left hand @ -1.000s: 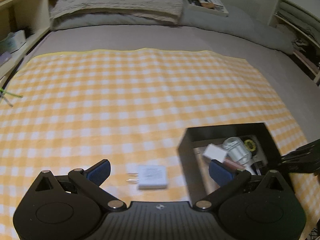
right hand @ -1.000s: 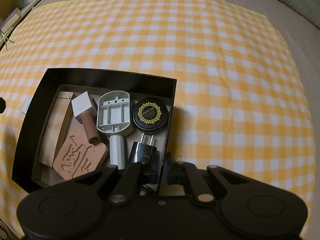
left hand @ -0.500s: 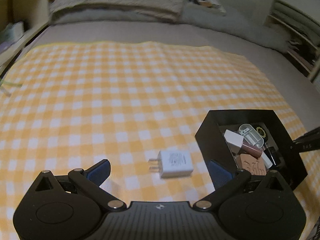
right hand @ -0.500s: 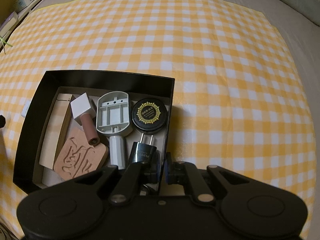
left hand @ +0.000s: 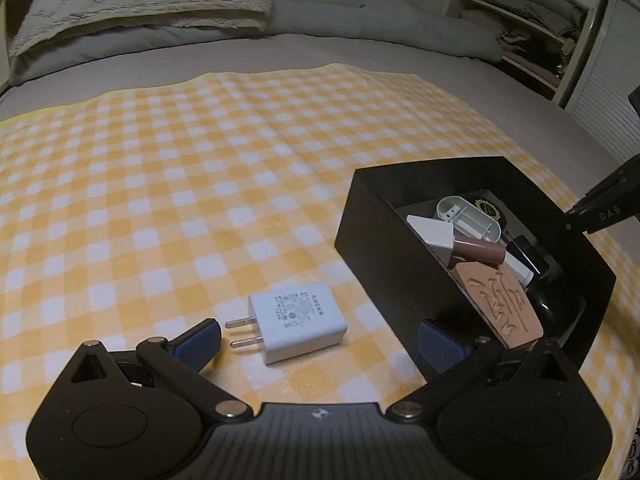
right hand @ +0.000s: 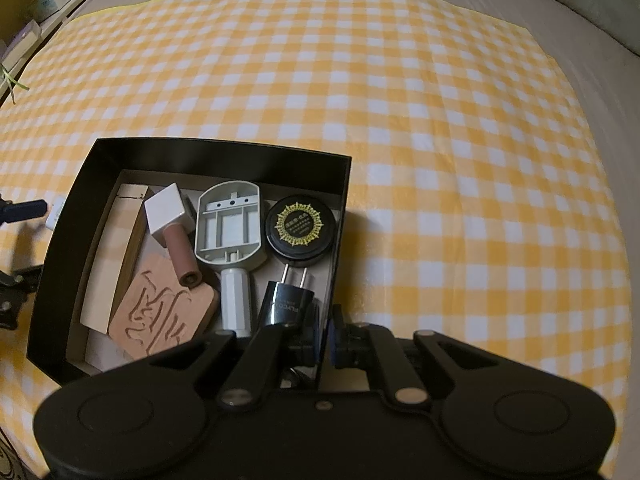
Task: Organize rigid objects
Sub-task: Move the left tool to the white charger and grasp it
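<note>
A yellow checked cloth (left hand: 200, 184) covers the bed, with a black box (left hand: 384, 248) near its right edge already holding about 7 items, among them a carved wooden block (right hand: 164, 312) and a black round tin (right hand: 301, 226). Only 1 white charger (left hand: 298, 322) looks left outside, flat just beside the box's left wall, its 2 prongs and long axis pointing left. The left gripper (left hand: 316, 340) straddles it, jaws wide. The right gripper (right hand: 326, 338) pinches the box's right wall.
</note>
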Tool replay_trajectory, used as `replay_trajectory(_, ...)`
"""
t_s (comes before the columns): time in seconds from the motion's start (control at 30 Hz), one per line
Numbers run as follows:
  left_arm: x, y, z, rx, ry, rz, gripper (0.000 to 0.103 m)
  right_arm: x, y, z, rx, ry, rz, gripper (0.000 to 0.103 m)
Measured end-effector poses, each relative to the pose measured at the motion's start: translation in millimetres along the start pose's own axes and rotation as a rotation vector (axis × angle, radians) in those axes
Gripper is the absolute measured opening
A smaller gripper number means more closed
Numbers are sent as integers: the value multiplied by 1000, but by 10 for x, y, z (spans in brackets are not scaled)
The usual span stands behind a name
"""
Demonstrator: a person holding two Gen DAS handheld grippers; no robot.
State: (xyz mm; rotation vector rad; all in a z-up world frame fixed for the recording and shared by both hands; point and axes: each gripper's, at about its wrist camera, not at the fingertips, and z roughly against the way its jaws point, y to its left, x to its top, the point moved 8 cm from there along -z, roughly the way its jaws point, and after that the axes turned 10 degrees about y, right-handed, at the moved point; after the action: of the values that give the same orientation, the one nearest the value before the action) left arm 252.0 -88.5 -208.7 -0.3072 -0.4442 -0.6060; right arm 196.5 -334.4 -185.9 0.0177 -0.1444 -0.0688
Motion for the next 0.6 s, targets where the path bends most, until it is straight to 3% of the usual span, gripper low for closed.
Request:
replay_trajectory(0.23, 42, 82, -102, 30, -6, 59, 103, 6, 14, -10, -2, -1, 4, 5)
replay_trajectory(0.6, -32, 400, 14, 155, 0, 119, 103, 25, -1, -9, -16, -1, 14, 5)
